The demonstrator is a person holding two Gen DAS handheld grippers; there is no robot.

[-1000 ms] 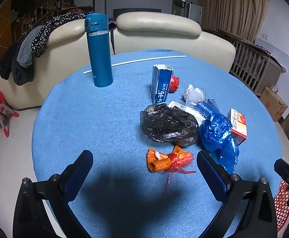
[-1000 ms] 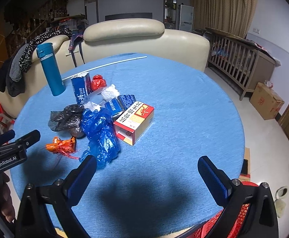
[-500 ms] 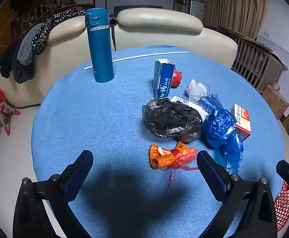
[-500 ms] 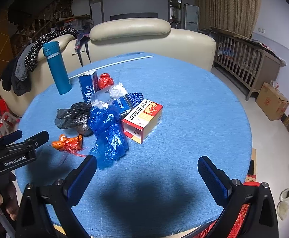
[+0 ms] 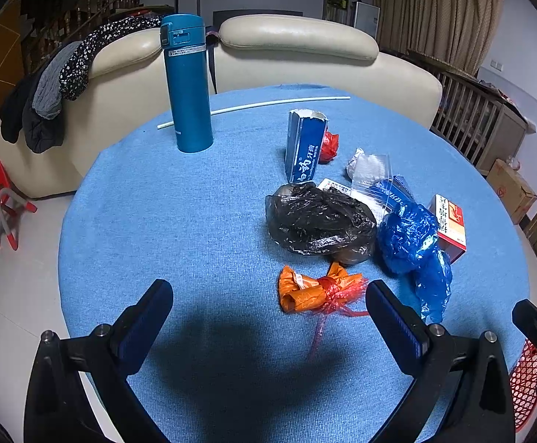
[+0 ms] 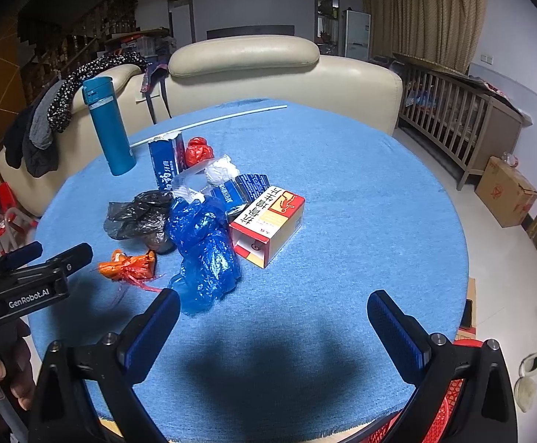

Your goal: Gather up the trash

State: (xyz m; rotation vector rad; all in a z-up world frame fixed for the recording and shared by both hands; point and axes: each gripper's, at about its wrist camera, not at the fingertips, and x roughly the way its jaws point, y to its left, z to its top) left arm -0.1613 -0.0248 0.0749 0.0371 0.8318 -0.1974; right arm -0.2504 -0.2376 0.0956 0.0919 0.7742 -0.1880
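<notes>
Trash clustered mid-desk (image 5: 194, 221) on blue cloth: orange wrapper (image 5: 314, 291) tied with red net, crumpled, nearest the left gripper (image 5: 268, 317), jaws spread wide, empty. Far of it, black bag (image 5: 320, 221); right, blue bag (image 6: 205, 247) and red-yellow box (image 6: 268, 221), near end open, contents unclear. Right gripper (image 6: 272, 317) also wide open, empty. Red basket (image 5: 525, 376) off the desk's near right edge.
</notes>
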